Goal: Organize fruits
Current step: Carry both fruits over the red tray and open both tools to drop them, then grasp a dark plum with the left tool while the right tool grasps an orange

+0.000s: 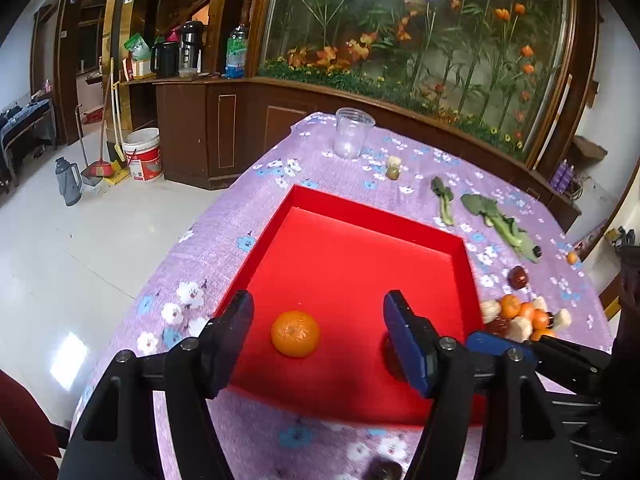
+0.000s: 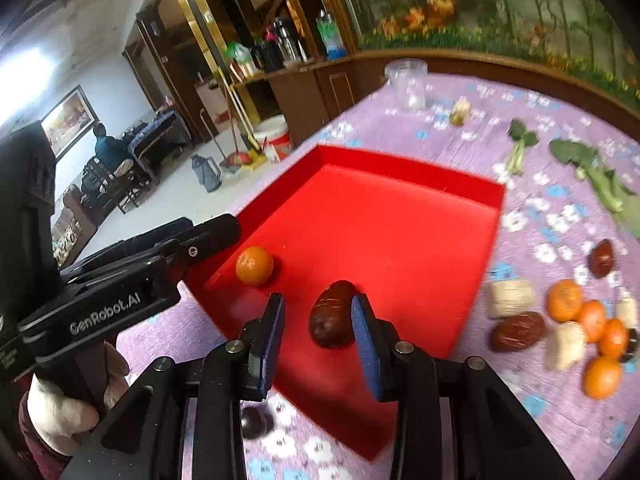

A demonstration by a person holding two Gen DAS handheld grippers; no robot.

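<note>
Fruit sorting on a table draped in a purple floral cloth (image 1: 240, 216). A shallow red tray (image 1: 360, 216) sits at the near middle of the cloth.

Left gripper (image 1: 318, 312): jaws spread wide, nothing pressed between the pads. A small orange mandarin (image 1: 295, 333) rests on the tray floor between the two fingers, touching neither. In the right wrist view the same mandarin (image 2: 254, 265) lies near the tray's left wall, just beyond the left tool's tips, and a gloved hand (image 2: 64, 404) holds that tool's handle.

Right gripper (image 2: 318, 314): jaws part-open. A dark red date (image 2: 332, 314) lies on the tray floor between its pads, near the front wall. A clear gap shows on the left pad's side; the right pad is just beside the date, and contact there cannot be told. The date is not clamped.

Unsorted items lie on the cloth to the right of the tray: a loose pile of mandarins, dates and pale chunks (image 2: 576, 320), with one date (image 2: 601, 259) apart from it. Green leafy stalks (image 1: 496, 220) lie further back. A clear plastic cup (image 1: 353, 133) stands upright at the far edge, a small pale and green piece (image 1: 393, 168) near it. Another dark round item (image 2: 253, 422) lies on the cloth in front of the tray.
</note>
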